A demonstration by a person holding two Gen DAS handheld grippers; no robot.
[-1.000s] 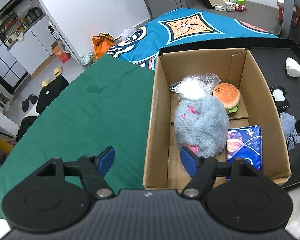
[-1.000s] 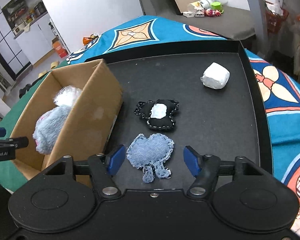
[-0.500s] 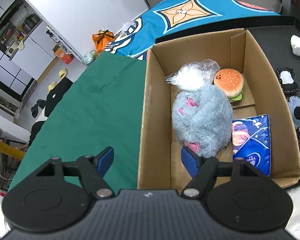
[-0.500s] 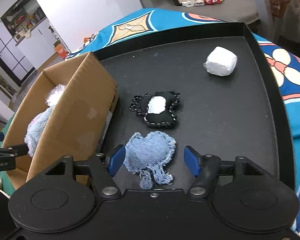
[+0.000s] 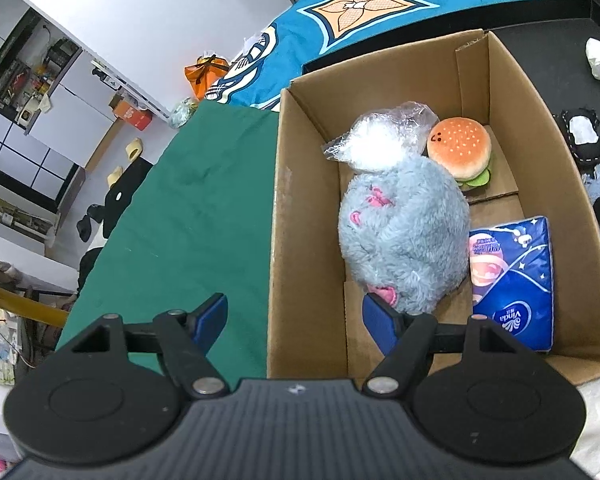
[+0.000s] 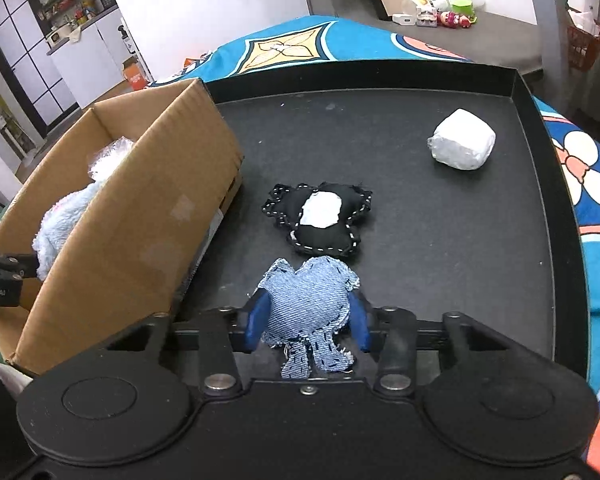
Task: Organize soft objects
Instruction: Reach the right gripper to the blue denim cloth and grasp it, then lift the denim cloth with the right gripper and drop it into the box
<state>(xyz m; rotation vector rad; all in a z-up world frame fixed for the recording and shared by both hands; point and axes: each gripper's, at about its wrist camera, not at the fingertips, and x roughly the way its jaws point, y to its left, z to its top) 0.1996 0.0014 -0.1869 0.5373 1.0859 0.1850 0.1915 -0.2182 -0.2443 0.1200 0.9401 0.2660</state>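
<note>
The denim toy (image 6: 306, 304) lay on the black tray (image 6: 440, 248), just in front of the black-and-white plush (image 6: 320, 220), and the right gripper (image 6: 306, 322) had just been closing its jaws, whose blue pads pressed both flanks of the denim. Well apart on the tray sat a white wrapped lump (image 6: 462, 145). The left gripper (image 5: 294, 318) hung with jaws wide and empty, straddling the near wall of the cardboard box (image 5: 304, 216), which held a grey furry plush (image 5: 404, 236), a burger toy (image 5: 460, 152) and a blue tissue pack (image 5: 512, 280)
</note>
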